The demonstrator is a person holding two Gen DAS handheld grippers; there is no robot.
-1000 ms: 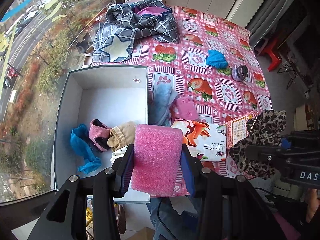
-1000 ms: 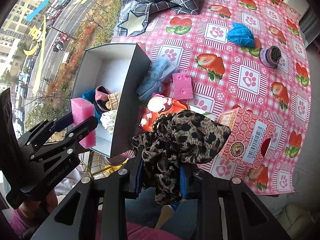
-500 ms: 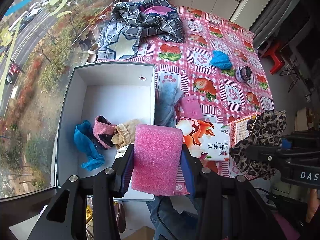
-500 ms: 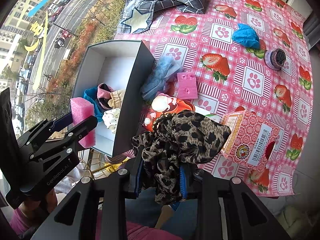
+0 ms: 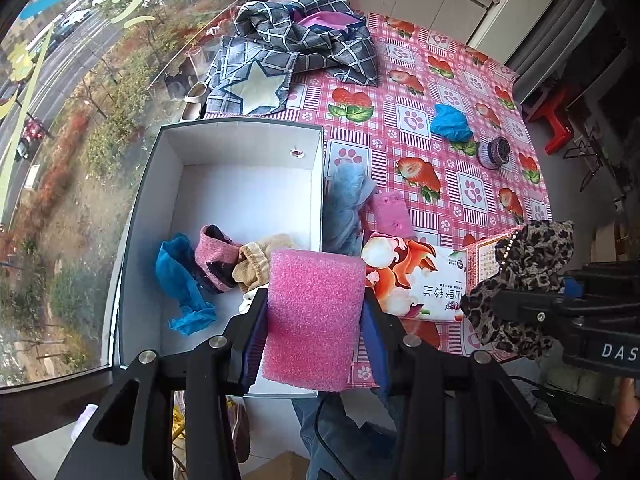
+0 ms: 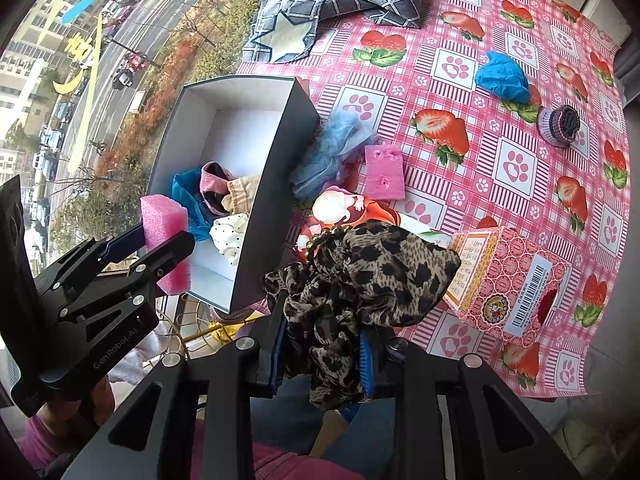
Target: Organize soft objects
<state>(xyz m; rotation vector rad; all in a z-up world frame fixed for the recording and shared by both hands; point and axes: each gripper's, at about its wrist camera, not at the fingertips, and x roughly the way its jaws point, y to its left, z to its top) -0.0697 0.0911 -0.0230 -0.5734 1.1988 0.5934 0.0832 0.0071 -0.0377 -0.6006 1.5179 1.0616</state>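
Left gripper (image 5: 316,316): fingers clamped on pink sponge (image 5: 314,316).
Right gripper (image 6: 324,344): fingers clamped on leopard scarf (image 6: 360,276).
Done: socks in box (image 5: 144,184).
Left: blue cloth (image 5: 452,122), far bench (image 5: 472,200).

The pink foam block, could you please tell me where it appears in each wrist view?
Left wrist: pink foam block at bottom centre, clamped between the left gripper's jaws.
Right wrist: block at left edge, held over the near corner of the box.
Shared landmark: the box, white inside.
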